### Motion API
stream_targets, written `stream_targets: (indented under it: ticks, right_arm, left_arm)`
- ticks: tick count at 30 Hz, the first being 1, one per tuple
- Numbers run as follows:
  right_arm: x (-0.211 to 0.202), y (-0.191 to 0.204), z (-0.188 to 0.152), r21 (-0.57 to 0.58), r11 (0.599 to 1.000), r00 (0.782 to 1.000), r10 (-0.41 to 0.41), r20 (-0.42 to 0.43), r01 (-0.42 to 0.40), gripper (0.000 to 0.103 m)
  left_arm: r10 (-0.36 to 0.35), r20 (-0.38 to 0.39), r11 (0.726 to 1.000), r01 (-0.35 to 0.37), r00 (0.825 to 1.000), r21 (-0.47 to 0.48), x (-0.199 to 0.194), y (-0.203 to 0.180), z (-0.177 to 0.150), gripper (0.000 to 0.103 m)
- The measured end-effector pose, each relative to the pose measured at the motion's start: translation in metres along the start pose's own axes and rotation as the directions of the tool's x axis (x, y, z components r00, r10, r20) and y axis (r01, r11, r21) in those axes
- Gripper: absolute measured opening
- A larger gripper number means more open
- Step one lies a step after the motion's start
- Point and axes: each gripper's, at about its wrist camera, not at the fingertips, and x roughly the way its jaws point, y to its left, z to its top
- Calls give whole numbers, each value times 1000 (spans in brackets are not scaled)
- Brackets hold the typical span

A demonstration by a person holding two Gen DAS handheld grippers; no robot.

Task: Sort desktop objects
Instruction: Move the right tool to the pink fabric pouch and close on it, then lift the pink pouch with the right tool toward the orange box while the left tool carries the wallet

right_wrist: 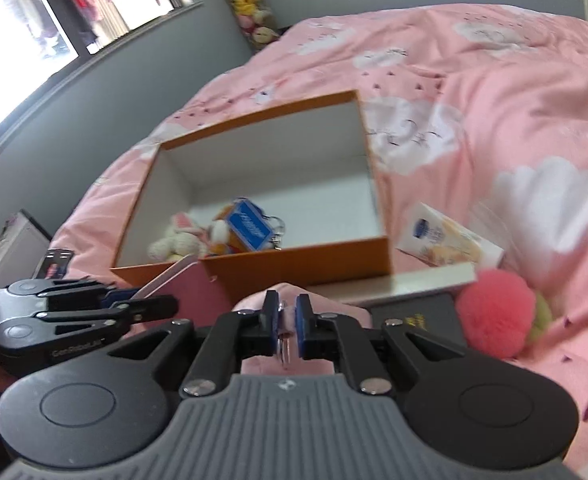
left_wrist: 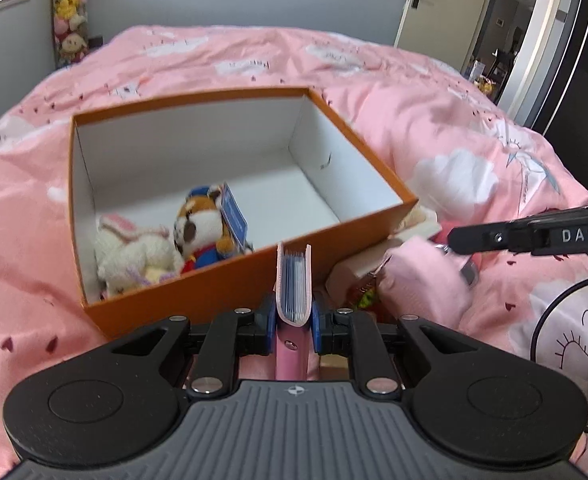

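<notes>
An orange box [left_wrist: 198, 292] with white inner walls lies open on the bed. Inside it are a white plush bunny [left_wrist: 134, 252] and an orange plush fox [left_wrist: 202, 232] with a blue tag. My left gripper [left_wrist: 294, 312] is shut on a pink booklet [left_wrist: 293, 284], held edge-on just in front of the box's near wall. My right gripper [right_wrist: 285, 312] is shut on the metal key ring [right_wrist: 282, 344] of a pink fluffy pouch [left_wrist: 425, 280], which hangs below it, right of the booklet. In the right wrist view the left gripper [right_wrist: 150, 300] and the booklet [right_wrist: 190, 284] show at the left.
Beside the box's right wall lie a cream carton with a blue logo [right_wrist: 445, 240], a long white box [right_wrist: 413, 280], a black case [right_wrist: 413, 316] and a pink pompom [right_wrist: 493, 312]. The pink bedcover [left_wrist: 373, 80] spreads all around. A black cable [left_wrist: 549, 312] loops at the right.
</notes>
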Motion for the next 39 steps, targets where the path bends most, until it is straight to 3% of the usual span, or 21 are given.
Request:
stream_targets:
  ticks: [6, 10, 15, 17, 21, 26, 33, 36, 39]
  right_arm:
    - [3, -13, -13, -46, 984, 985, -172, -7, 171, 8]
    - [6, -19, -21, -32, 988, 988, -153, -32, 152, 12]
    - [-6, -6, -17, -73, 985, 988, -155, 21, 157, 16]
    - [-10, 3, -15, -100, 984, 988, -147, 43, 151, 33]
    - [-15, 22, -13, -158, 976, 988, -137, 75, 148, 44]
    - [-5, 42, -14, -239, 958, 987, -146, 70, 159, 67]
    - [25, 42, -24, -291, 927, 967, -254, -28, 235, 66]
    - [26, 35, -25, -270, 935, 967, -250, -40, 230, 39]
    - [24, 32, -25, -267, 935, 967, -253, -37, 234, 34]
  left_arm:
    - [-19, -63, 999, 17, 998, -43, 14, 5, -9, 19]
    - [-17, -66, 999, 15, 998, -31, 15, 2, -10, 19]
    - [-18, -68, 1000, 17, 998, -24, 16, -1, -10, 19]
    - [-17, -67, 1000, 15, 998, -21, 16, -2, -10, 19]
    - [-9, -69, 1000, 8, 998, -17, 17, -3, -10, 19]
    - [-1, -78, 1000, 0, 997, -15, 19, -3, -10, 19]
    - [4, -87, 1000, -5, 996, -12, 20, -2, -10, 19]
    - [6, -88, 1000, -6, 996, -10, 20, -3, -10, 19]
    - [5, -89, 1000, -6, 996, -7, 19, -3, -11, 19]
